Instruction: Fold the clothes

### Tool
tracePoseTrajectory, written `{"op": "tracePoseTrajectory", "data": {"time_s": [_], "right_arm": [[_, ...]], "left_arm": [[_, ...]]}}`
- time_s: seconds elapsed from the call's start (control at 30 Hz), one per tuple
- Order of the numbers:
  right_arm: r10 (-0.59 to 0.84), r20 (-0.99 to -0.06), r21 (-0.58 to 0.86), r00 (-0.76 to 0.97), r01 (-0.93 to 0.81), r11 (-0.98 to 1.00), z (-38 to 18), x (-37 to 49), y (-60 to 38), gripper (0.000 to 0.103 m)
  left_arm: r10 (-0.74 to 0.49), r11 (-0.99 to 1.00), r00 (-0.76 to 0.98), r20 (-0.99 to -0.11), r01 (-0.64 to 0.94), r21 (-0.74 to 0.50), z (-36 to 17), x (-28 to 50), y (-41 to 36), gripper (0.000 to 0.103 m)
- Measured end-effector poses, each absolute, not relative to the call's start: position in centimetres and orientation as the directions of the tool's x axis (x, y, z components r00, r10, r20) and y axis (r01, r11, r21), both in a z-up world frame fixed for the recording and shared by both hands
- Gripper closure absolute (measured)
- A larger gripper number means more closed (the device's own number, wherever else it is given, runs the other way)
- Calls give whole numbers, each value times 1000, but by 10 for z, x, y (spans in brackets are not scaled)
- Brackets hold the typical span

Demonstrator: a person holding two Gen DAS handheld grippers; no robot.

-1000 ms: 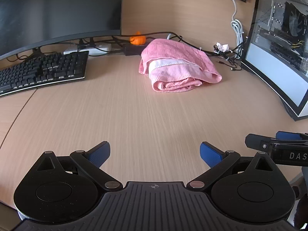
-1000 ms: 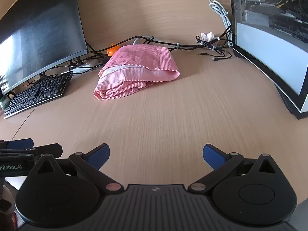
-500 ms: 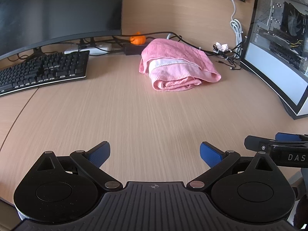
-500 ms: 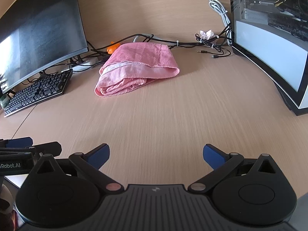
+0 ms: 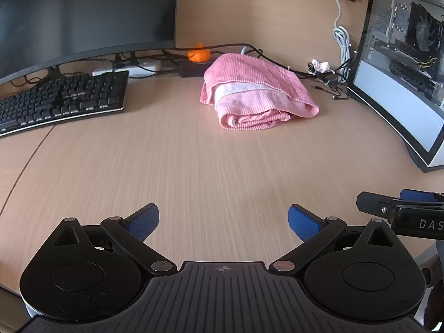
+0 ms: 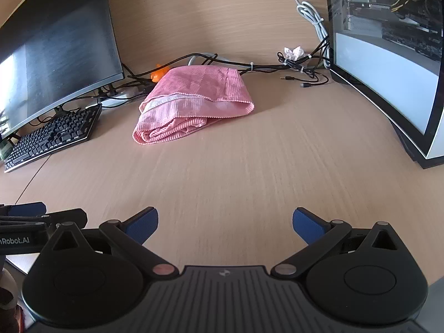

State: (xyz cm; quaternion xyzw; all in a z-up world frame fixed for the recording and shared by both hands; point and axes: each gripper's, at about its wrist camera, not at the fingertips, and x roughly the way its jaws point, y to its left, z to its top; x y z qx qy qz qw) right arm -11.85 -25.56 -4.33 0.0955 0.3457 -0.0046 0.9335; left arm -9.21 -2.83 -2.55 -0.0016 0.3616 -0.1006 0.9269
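A pink striped garment [image 5: 255,94] [image 6: 194,102] lies folded in a thick bundle at the back of the wooden desk [image 5: 208,172], with a white inner band showing along its fold. My left gripper [image 5: 223,219] hovers open over bare desk well in front of it, nothing between its blue pads. My right gripper [image 6: 224,223] is likewise open and empty, at the same near edge. Each gripper's tip shows at the side of the other's view: the right one [image 5: 399,208] and the left one [image 6: 41,216].
A black keyboard [image 5: 61,100] and a dark curved monitor [image 5: 83,14] stand at the left. A PC case [image 5: 402,63] with a glass side stands at the right. Cables [image 6: 277,66], a crumpled paper [image 6: 292,52] and an orange object [image 5: 198,55] line the back wall.
Both grippers have drifted slightly, so the pink garment sits a little lower in both views. Both stay open and empty.
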Motion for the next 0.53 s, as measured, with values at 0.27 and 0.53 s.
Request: {"op": "tracePoseTrajectory", "data": {"time_s": [0.27, 0.53], "right_arm": [[55, -651, 178, 757, 82, 981, -45, -112, -260, 0], [61, -656, 182, 752, 79, 980, -46, -106, -263, 0]], "left_arm": [[-187, 979, 714, -675, 191, -70, -26, -87, -32, 1], [-191, 977, 715, -672, 201, -63, -26, -82, -36, 1]]}}
